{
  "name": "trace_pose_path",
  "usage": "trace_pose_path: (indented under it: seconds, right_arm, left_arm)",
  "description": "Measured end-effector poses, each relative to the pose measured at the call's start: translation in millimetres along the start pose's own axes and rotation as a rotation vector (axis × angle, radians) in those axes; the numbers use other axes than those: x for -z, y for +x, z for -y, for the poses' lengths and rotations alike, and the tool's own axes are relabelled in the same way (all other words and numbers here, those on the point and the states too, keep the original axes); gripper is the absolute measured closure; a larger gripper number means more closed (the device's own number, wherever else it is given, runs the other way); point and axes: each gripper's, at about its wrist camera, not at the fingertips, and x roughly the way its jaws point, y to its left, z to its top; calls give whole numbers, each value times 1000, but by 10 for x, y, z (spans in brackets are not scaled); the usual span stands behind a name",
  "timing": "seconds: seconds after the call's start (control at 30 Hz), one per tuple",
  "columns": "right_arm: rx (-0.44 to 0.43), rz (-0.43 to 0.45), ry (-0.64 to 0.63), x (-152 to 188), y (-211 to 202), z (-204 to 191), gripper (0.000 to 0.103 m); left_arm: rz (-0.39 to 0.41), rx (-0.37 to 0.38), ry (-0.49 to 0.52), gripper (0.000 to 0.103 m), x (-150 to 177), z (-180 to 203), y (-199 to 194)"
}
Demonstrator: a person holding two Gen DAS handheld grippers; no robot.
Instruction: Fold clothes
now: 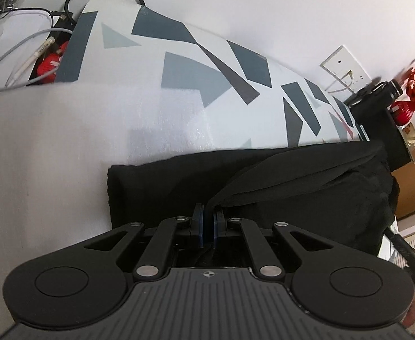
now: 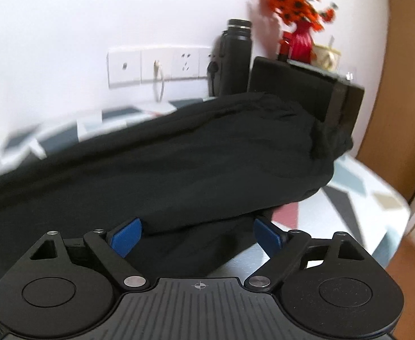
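A black garment (image 1: 278, 181) lies on a table covered by a cloth with grey and blue geometric shapes (image 1: 196, 65). My left gripper (image 1: 209, 221) is shut on a fold of the black garment, which rises from the pads as a raised flap toward the right. In the right wrist view the same black garment (image 2: 179, 153) fills the middle, bunched at its right end. My right gripper (image 2: 197, 236) stands open, its blue pads (image 2: 125, 236) spread wide on either side of a lower edge of the fabric.
Cables and a red object (image 1: 49, 65) lie at the table's far left. A wall socket plate (image 2: 156, 66), a black flask (image 2: 235, 56), a black box (image 2: 306, 90) and orange flowers in a red vase (image 2: 295, 8) stand at the back right. The table edge (image 2: 400, 218) drops off on the right.
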Motion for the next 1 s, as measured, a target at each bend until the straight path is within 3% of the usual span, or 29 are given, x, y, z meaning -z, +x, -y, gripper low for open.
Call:
trace_pose_path:
  seconds: [0.2,0.27,0.33,0.37,0.43,0.53,0.67,0.8,0.9,0.97,1.0]
  right_arm:
    - [-63,-80,173,-45,217,90,21]
    - [-85,-98,198,-45,293,77,36]
    - [-95,-125,183,-56,360,30,68]
    - [-100,-124,180,-63,355,26,73]
    - [-112,-119,177,-77,337,22,97]
    - [-114,-41,198,-131,119,81,99]
    - [-59,27,217,-159,-187,151,100]
    - [-31,-67,264,-21,-85,270,100]
    - [-26,-110,286,73,12,279,99]
    - [-37,-115,299,86,23,274,92]
    - [-43,-117,306,91,27,271,81]
  left_arm:
    - [7,20,-49,95,26,-87,28]
    - [9,24,-64,95,42,-114,-7]
    - [10,26,-69,95,44,-116,-12]
    - [10,26,-68,95,42,-113,-18]
    - [10,26,-62,95,31,-103,-28]
    - [20,32,-51,95,-1,-89,-76]
    - [45,109,-96,95,-83,-130,-204]
    - [27,81,-102,95,-110,-217,-138]
    - [-3,56,-100,90,-95,-265,5]
    - [-18,47,-91,86,-85,-271,54]
    - [-18,53,-92,81,-83,-274,36]
